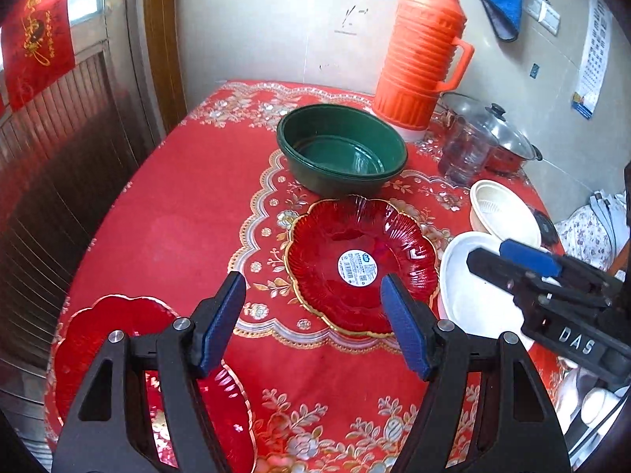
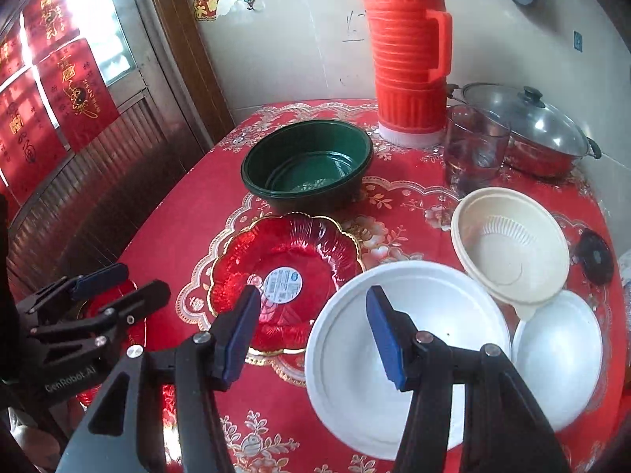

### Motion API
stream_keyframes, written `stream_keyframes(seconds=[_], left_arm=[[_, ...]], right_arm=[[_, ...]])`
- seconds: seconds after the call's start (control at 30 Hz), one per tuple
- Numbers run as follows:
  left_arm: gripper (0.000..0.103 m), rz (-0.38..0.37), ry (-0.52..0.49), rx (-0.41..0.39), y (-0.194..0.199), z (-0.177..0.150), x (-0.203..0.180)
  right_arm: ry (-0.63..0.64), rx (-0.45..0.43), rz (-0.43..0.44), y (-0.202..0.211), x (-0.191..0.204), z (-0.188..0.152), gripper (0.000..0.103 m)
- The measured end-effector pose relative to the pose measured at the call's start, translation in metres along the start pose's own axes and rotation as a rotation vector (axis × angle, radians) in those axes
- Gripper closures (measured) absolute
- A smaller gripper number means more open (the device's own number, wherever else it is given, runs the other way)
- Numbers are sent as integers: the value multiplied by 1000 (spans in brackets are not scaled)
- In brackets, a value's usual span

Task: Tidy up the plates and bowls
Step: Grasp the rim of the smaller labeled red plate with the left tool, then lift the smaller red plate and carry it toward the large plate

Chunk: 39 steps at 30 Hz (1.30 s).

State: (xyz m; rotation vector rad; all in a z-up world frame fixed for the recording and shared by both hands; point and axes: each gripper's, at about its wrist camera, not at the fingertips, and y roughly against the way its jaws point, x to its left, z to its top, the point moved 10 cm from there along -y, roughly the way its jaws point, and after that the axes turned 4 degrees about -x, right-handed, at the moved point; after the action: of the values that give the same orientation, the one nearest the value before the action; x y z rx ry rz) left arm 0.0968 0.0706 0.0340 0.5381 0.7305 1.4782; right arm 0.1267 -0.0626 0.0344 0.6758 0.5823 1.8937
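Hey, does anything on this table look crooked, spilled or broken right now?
Nothing spilled or broken. The cream strainer bowl sits tilted, its edge propped on the large white plate and small white plate. The red glass plate in the middle carries a store sticker.

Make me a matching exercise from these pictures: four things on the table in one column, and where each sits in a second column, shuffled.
Things:
1. green basin
2. thermos
3. pot
4. beige bowl

Places:
A. right of the glass jug, by the wall
B. leaning on the white plate
C. behind the labelled red plate
D. back of the table, behind the jug

Pairs: 1-C, 2-D, 3-A, 4-B
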Motion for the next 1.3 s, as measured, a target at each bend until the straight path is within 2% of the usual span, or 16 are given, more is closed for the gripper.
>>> stream_keyframes(seconds=[0.2,0.43,0.67,0.93,0.97,1.07,1.13,1.2,1.27,1.3], left_arm=[[31,22,34,65,-37,4,3],[31,31,54,144,-74,1,2],[31,41,43,181,-92,-5,1],[31,94,-9,211,-104,-11,-3],[31,91,-9,222,-106,-13,-4],[31,97,-21,236,-111,-15,-5],[31,106,-34,243,-113,-17,-5],[37,108,-35,253,-116,-19,-5],[51,149,-40,245,-118,-19,1],[54,154,-34,237,-118,-18,4]], right_arm=[[4,52,47,-38,-7,25,47],[0,160,58,-89,-19,24,47],[9,212,46,-109,-23,17,47],[57,298,7,-127,-28,10,48],[67,311,11,-129,-28,9,50],[72,332,25,-134,-24,8,68],[83,345,16,-139,-24,6,75],[79,350,27,-141,-22,3,83],[81,328,27,-138,-21,4,84],[85,319,26,-137,-20,5,85]])
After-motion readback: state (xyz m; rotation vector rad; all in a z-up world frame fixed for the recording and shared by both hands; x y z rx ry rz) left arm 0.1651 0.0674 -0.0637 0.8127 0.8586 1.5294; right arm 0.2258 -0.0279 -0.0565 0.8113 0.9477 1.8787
